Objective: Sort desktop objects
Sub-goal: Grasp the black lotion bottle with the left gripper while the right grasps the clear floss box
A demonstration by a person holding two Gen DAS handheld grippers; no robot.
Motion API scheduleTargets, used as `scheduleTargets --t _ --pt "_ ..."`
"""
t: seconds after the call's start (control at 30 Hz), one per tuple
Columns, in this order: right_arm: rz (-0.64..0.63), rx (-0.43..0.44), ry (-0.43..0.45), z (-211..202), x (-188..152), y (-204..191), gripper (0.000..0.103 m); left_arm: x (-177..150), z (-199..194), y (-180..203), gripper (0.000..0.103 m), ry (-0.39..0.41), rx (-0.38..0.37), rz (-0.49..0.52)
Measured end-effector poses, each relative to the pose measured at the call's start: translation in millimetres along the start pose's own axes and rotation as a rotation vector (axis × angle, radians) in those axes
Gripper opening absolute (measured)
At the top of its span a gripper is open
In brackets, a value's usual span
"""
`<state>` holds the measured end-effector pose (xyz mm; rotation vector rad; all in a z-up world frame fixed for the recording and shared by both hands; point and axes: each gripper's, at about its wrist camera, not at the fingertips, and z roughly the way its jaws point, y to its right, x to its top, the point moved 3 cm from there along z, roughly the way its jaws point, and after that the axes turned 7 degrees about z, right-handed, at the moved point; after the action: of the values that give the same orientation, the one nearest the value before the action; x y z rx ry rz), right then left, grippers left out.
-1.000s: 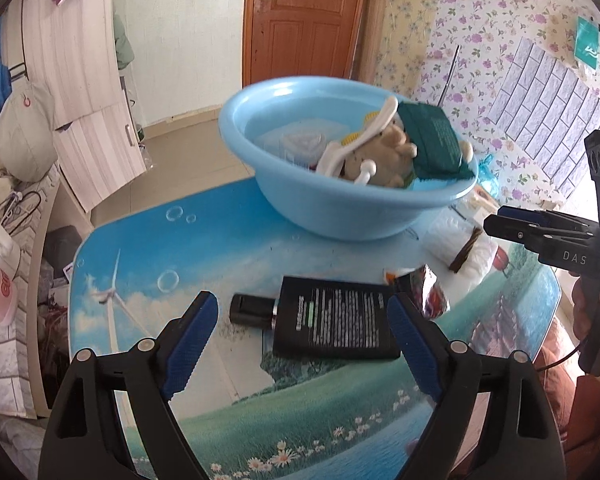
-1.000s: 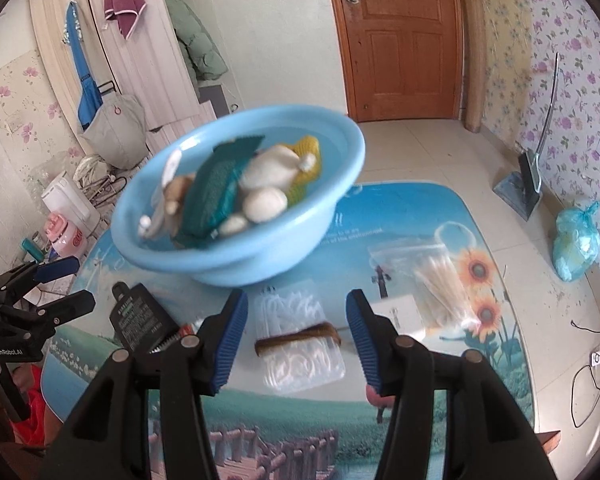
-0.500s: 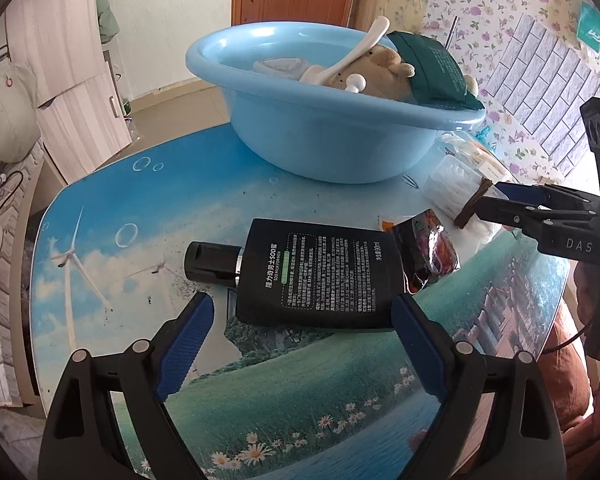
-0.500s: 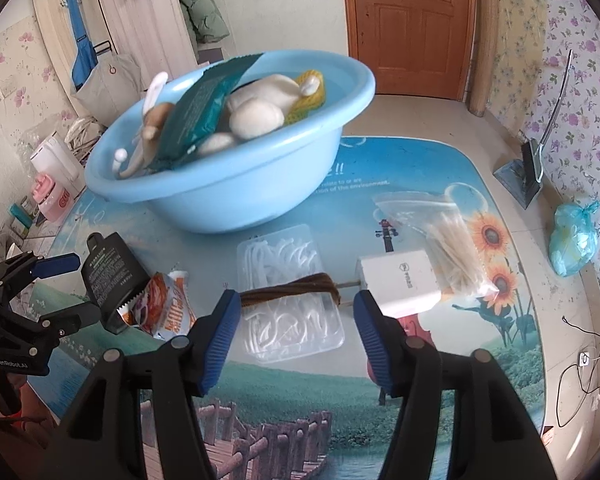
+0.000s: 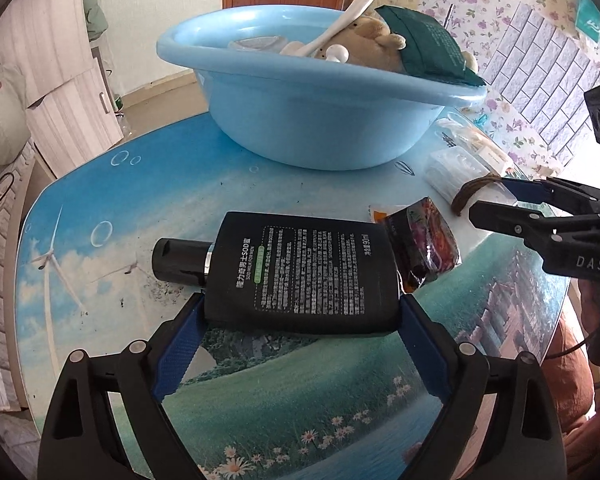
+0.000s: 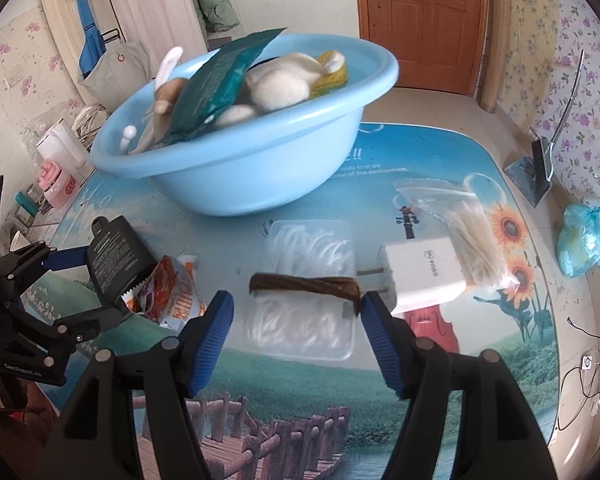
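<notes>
So we've got the left gripper (image 5: pixel 300 312) down over a flat black plastic bottle with white print and a black cap (image 5: pixel 300 268), lying on its side on the round table with the printed landscape top (image 5: pixel 140 200). Its jaws are spread wide, one blue pad at each end of the bottle's near edge, right up against it, but we can't tell if they're actually pressing. The right gripper (image 6: pixel 296 320) has its jaws opening around a clear plastic tray of white floss picks (image 6: pixel 304 296) with a brown hair tie (image 6: pixel 304 284) lying across it; the right pad sits at the tie's end. Beside the bottle there's a crinkly orange snack packet (image 6: pixel 172 296), and behind everything sits the light blue plastic basin (image 6: pixel 252 160) already loaded with plush toys and a dark green pouch (image 6: pixel 220 76).
</notes>
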<state>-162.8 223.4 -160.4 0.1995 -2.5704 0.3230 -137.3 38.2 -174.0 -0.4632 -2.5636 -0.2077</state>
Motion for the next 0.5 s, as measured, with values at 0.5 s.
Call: scheduleTargets --t 0.5 --pt "0.026 0.001 -0.012 12.8 -1.7 5.8 0.065 5.0 2.6 -3.2 0.089 0.023 0.031 0.012"
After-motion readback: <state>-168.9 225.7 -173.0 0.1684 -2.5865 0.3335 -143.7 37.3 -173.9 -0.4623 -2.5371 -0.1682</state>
